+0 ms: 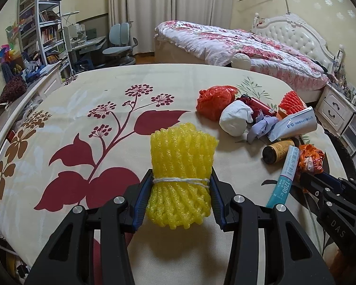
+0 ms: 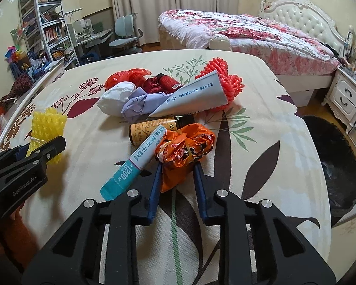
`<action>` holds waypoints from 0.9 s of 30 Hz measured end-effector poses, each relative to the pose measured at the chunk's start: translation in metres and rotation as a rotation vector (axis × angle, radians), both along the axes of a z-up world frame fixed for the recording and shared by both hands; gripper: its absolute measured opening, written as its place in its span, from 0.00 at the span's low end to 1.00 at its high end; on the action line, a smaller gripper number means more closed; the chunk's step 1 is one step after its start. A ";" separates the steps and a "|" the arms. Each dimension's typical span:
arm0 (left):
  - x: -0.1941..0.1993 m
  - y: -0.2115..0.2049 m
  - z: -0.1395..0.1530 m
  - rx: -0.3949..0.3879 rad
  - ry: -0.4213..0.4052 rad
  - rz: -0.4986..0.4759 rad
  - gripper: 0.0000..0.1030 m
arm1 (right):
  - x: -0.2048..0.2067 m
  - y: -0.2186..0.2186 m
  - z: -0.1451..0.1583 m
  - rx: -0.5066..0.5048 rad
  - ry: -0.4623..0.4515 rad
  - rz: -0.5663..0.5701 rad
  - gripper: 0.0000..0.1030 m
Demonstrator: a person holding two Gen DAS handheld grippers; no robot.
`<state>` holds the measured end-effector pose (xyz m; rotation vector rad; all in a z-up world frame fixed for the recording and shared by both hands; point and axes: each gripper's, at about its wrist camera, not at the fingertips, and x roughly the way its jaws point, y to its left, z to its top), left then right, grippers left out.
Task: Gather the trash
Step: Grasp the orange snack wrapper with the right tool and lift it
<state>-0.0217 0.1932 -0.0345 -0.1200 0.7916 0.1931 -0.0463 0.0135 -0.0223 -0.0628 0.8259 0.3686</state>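
Left claw (image 1: 180, 185) clamps the yellow foam net (image 1: 181, 166) at its string; right claw (image 2: 176, 168) pinches the orange wrapper (image 2: 185, 147), nearest the black bin (image 2: 332, 166), probably bound there.

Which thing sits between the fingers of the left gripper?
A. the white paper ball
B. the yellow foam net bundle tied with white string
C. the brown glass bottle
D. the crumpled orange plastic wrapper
B: the left gripper has its blue pads closed against the yellow foam net bundle tied with white string.
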 end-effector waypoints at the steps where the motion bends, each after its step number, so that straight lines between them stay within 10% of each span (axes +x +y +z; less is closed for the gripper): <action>1: -0.001 -0.001 0.000 -0.001 -0.001 -0.002 0.44 | -0.001 -0.002 0.000 0.000 0.001 -0.002 0.24; 10: -0.005 -0.013 0.003 0.006 -0.008 -0.016 0.44 | -0.009 -0.020 -0.002 -0.003 0.008 -0.032 0.27; 15: -0.006 -0.010 0.004 0.009 -0.013 -0.006 0.44 | -0.007 -0.020 -0.001 -0.003 -0.005 -0.048 0.57; 27: -0.005 -0.003 0.002 0.000 -0.009 0.010 0.44 | 0.009 -0.020 -0.005 -0.013 -0.002 -0.085 0.54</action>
